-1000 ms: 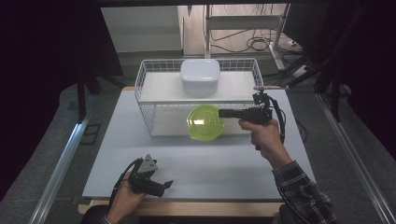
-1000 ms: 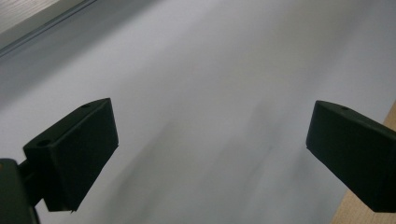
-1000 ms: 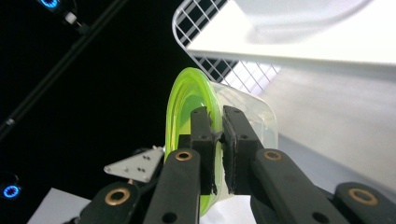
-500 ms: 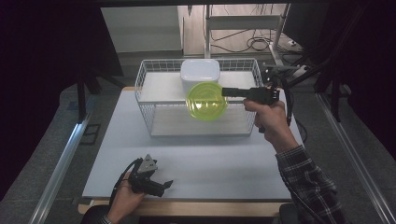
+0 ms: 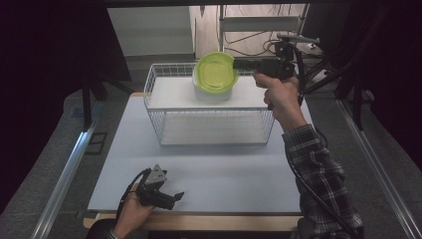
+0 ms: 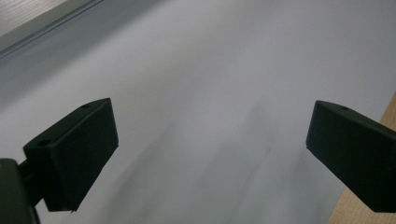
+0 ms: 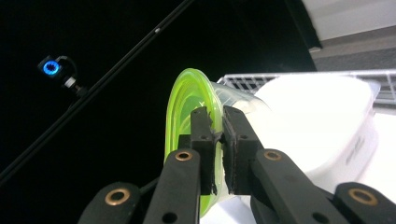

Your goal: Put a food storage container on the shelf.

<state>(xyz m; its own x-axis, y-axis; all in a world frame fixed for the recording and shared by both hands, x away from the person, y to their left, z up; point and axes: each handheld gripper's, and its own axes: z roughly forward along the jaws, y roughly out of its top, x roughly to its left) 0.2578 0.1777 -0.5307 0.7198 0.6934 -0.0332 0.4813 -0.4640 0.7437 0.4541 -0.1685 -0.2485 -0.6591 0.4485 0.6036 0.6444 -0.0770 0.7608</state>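
A lime-green bowl [image 5: 215, 72] hangs in the air above the white wire basket [image 5: 159, 112], just over the white container [image 5: 214, 93] that stands on the basket's upper shelf. My right gripper [image 5: 240, 63] is shut on the bowl's rim, and the bowl [image 7: 184, 116] is tipped on its side with the white container [image 7: 322, 126] behind it. The jaws of my right gripper [image 7: 218, 140] pinch the rim between them. My left gripper [image 5: 174, 197] rests near the table's front edge, and my left gripper [image 6: 210, 154] stands open over bare white tabletop.
The white tabletop [image 5: 224, 169] spreads in front of the basket, with a wooden edge [image 5: 209, 221] at the front. Dark stands and cables lie behind the table. A metal rail [image 5: 64, 174] runs along the left side.
My right gripper has lifted the green bowl up and back, from in front of the basket to above the white container. The left gripper has stayed put.
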